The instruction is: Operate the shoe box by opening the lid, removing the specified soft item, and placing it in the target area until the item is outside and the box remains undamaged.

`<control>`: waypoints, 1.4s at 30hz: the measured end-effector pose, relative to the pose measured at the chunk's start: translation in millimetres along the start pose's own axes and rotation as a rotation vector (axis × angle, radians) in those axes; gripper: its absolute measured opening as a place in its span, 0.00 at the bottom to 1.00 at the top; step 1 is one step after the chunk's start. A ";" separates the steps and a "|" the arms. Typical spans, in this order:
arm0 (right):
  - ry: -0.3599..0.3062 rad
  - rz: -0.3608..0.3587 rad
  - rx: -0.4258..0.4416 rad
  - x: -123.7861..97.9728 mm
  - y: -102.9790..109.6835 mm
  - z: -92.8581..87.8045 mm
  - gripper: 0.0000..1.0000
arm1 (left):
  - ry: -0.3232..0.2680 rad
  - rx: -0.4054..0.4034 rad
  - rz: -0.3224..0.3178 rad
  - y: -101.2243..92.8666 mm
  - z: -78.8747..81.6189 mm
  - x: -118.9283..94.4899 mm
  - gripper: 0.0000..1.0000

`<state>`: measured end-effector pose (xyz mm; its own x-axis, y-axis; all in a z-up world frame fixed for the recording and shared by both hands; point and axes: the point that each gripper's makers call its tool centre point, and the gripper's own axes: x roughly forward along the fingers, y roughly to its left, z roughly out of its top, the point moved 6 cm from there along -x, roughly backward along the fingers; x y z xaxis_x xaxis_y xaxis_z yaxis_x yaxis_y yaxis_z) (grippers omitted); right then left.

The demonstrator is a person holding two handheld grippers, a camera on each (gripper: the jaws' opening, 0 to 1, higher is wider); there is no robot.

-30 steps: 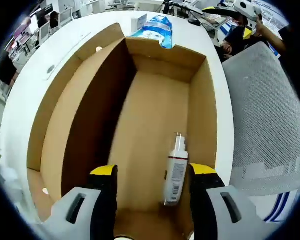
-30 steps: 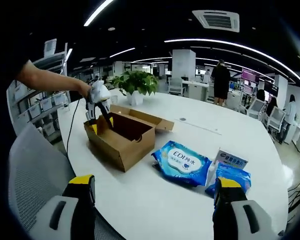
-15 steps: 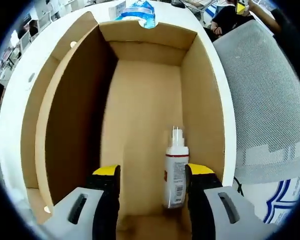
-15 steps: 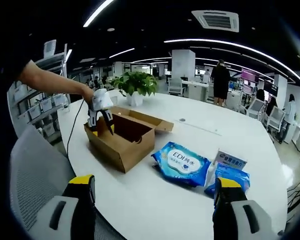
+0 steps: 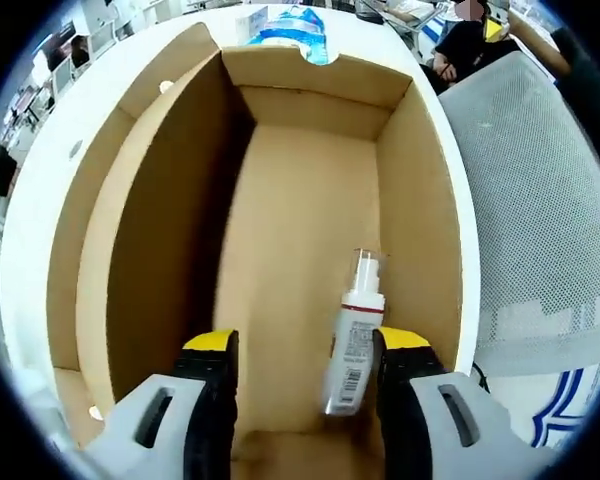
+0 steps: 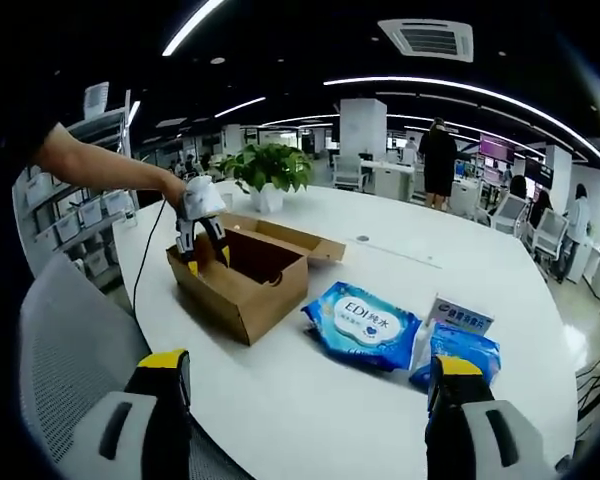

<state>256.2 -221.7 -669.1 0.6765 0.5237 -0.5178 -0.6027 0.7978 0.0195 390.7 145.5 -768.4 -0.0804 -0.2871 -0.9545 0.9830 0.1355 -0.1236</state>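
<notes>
Bottle (image 5: 356, 335) shifted slightly; left gripper (image 5: 308, 345) fingers flank it (label blurred).

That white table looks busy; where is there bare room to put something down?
Bare table lies between the cardboard box and the right gripper, and beyond the box toward the plant. It is crowded around the blue wipes pack.

One open cardboard shoe box (image 6: 242, 272) on the white table (image 6: 380, 400), and inside it a single white spray bottle (image 5: 354, 344). To its right, two blue wet-wipe packs (image 6: 362, 324), one near, one farther right. One potted plant (image 6: 271, 170) at the far side. One mesh chair (image 6: 65, 360) near left.
</notes>
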 end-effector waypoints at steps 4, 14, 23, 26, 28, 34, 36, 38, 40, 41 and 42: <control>0.000 0.001 0.000 0.6 0.3 0.0 0.99 | -0.003 0.021 -0.010 -4.1 0.1 -1.5 0.49; 0.008 -0.002 0.006 0.3 2.0 -3.4 0.99 | 0.037 0.087 -0.039 -9.1 -11.9 1.5 0.48; 0.002 -0.011 0.008 -0.5 1.9 -2.1 0.98 | 0.084 0.100 -0.061 -12.7 -18.7 11.2 0.38; 0.001 -0.012 0.007 -0.8 2.3 -1.4 0.98 | 0.107 0.121 -0.053 -12.8 -20.9 14.6 0.36; 0.001 -0.013 0.008 -0.9 2.5 -1.6 0.98 | 0.110 0.122 -0.056 -13.6 -21.0 16.3 0.34; 0.003 -0.012 0.011 -0.2 4.3 -3.3 0.97 | 0.121 0.157 -0.036 -13.5 -20.7 18.7 0.24; -0.004 -0.012 0.010 0.0 4.5 -2.9 0.97 | 0.124 0.171 -0.023 -11.8 -20.5 18.1 0.23; -0.009 -0.008 0.010 0.3 5.2 -2.3 0.96 | 0.125 0.165 -0.025 -11.5 -20.2 17.1 0.23; -0.014 -0.007 0.007 0.5 5.7 -1.6 0.95 | 0.127 0.166 -0.022 -11.5 -20.4 16.7 0.23; -0.016 -0.006 0.006 0.5 5.9 -1.4 0.95 | 0.129 0.161 -0.019 -11.4 -20.4 16.3 0.22; -0.018 -0.005 0.005 0.5 6.1 -1.2 0.95 | 0.133 0.150 -0.019 -12.2 -20.8 16.2 0.22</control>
<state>252.4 -216.9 -670.3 0.6872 0.5249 -0.5022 -0.5969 0.8020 0.0214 374.0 158.9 -787.9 -0.1105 -0.1589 -0.9811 0.9939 -0.0147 -0.1096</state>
